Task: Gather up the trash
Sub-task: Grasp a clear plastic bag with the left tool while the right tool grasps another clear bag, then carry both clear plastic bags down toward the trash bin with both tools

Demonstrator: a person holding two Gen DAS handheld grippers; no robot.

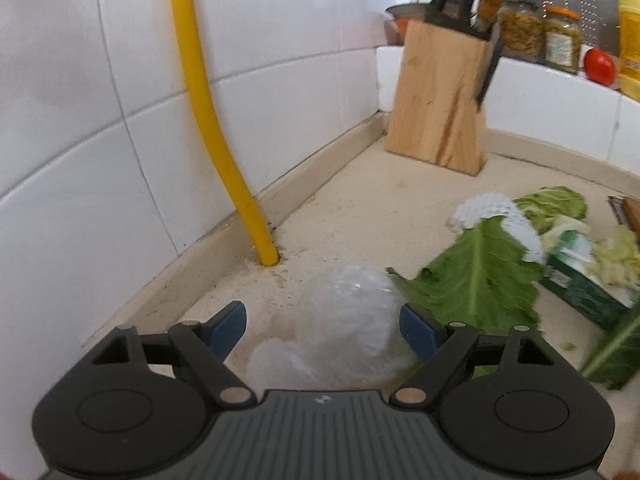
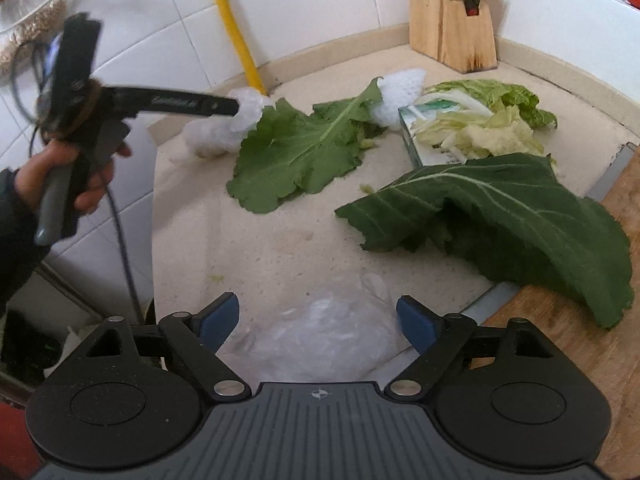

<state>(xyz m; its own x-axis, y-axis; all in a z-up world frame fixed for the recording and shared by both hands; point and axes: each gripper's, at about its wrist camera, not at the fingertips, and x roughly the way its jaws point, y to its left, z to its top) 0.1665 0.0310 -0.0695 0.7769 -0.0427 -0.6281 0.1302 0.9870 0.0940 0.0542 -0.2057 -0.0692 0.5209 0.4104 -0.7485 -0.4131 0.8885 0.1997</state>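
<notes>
My left gripper point(image 1: 324, 332) stands open over a crumpled clear plastic bag point(image 1: 344, 320) that lies between its blue pads without being squeezed. The right wrist view shows that gripper point(image 2: 238, 109) from the side, tips at the same bag point(image 2: 224, 128). My right gripper point(image 2: 318, 324) is open above a flat clear plastic film point(image 2: 328, 332) at the counter's front. Other trash lies on the counter: a green leaf point(image 2: 300, 148), a large dark leaf point(image 2: 500, 220), a white foam net point(image 2: 400, 88), and a green-white carton point(image 2: 416, 152) topped with cabbage scraps point(image 2: 480, 132).
A yellow pipe point(image 1: 200, 100) rises from the counter by the tiled wall. A wooden knife block point(image 1: 440, 100) fills the corner, with jars point(image 1: 560, 36) and a tomato point(image 1: 599, 66) on the ledge behind. A wooden board point(image 2: 600, 320) lies right; the counter edge point(image 2: 154, 220) drops left.
</notes>
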